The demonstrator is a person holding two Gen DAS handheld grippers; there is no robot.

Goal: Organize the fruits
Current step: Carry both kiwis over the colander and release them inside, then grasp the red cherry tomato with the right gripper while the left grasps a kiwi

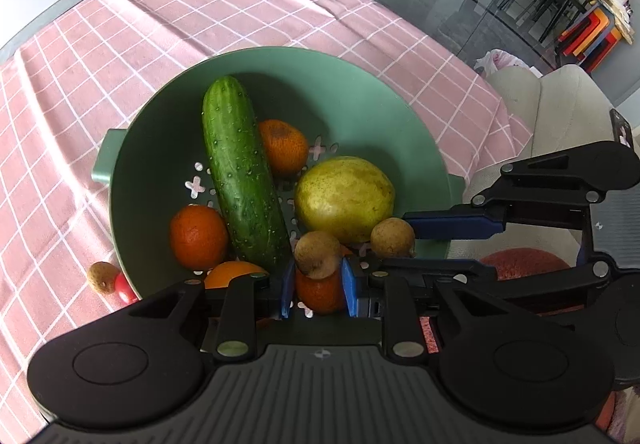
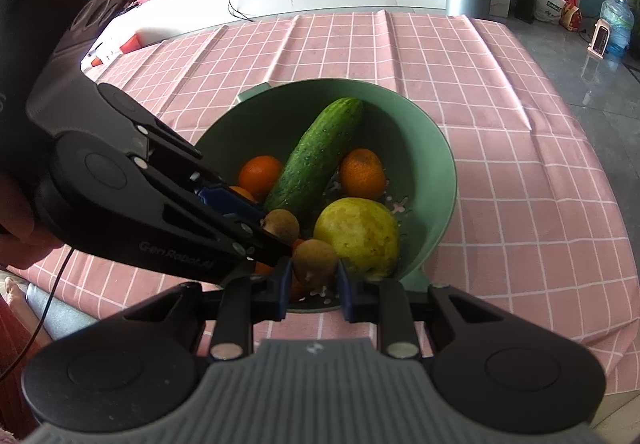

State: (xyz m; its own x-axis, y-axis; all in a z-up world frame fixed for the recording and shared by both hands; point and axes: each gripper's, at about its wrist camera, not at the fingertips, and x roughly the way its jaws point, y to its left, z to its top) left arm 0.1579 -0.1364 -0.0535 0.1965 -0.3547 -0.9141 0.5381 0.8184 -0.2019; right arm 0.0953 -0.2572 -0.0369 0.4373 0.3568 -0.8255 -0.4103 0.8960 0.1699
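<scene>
Each small, light, thin-shelled longan, one between the left gripper (image 1: pixel 314 294) fingers and one (image 2: pixel 315 260) at the right gripper (image 2: pixel 312 294), is judged best held gently across its middle, at 6 o'clock in the green colander (image 2: pixel 436 172); firm closure cannot be told.

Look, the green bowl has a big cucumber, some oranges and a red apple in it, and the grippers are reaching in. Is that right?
Almost. There is no red apple: the big round fruit beside the cucumber in the green bowl is a yellow-green pear, as the right wrist view shows. The oranges are there.

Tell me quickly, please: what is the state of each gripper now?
Left gripper: closed on a small brown fruit.
Right gripper: closed on the other small brown fruit.
</scene>
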